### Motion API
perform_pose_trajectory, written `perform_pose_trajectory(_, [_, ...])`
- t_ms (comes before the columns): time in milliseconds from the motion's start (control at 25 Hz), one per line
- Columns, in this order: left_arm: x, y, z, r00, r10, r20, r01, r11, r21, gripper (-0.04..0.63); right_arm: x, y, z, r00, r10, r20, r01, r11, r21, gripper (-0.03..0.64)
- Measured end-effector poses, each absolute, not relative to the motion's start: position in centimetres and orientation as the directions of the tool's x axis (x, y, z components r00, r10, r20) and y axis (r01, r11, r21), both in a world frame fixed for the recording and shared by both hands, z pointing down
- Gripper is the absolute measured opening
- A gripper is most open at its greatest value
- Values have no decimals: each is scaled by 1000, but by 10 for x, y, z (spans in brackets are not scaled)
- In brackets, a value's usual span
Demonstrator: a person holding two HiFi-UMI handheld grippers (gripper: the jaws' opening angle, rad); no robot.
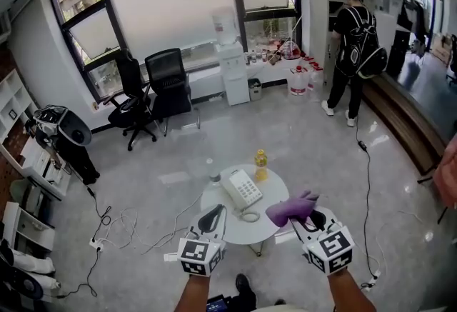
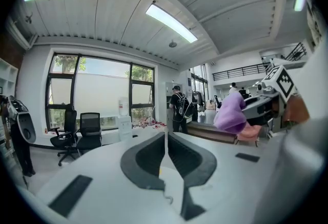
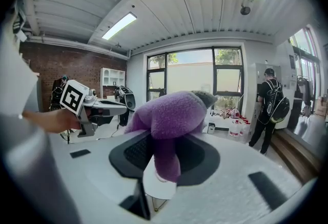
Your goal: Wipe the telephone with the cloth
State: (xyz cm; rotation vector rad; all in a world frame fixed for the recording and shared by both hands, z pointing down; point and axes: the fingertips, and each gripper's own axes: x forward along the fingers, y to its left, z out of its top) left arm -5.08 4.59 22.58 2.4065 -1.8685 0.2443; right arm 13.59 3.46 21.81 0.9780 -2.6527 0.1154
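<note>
A white telephone with a coiled cord lies on the small round white table in the head view. My right gripper is shut on a purple cloth, which hangs over the table's right side, to the right of the telephone. In the right gripper view the cloth bulges out over the jaws of that gripper. My left gripper is shut with nothing in it, above the table's near left edge. In the left gripper view its jaws meet, and the cloth shows at the right.
A yellow bottle and a clear bottle stand at the table's far side. Cables trail on the floor to the left. Two black office chairs and a water dispenser stand by the window. A person with a backpack stands at the far right.
</note>
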Motion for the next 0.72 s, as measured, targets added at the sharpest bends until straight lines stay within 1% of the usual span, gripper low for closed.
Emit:
perform_pose_trajectory(240, [-81,-1,266,234,-944,232,-971,-237,14,17,108,0,238,-707,-621,339,-654,756,23,107])
perform_pose_trajectory(720, [-117,-76,359,211,-913,350,-977,-197,75,18,80,-66,293,-679,-633,372,-685,729,-11,107])
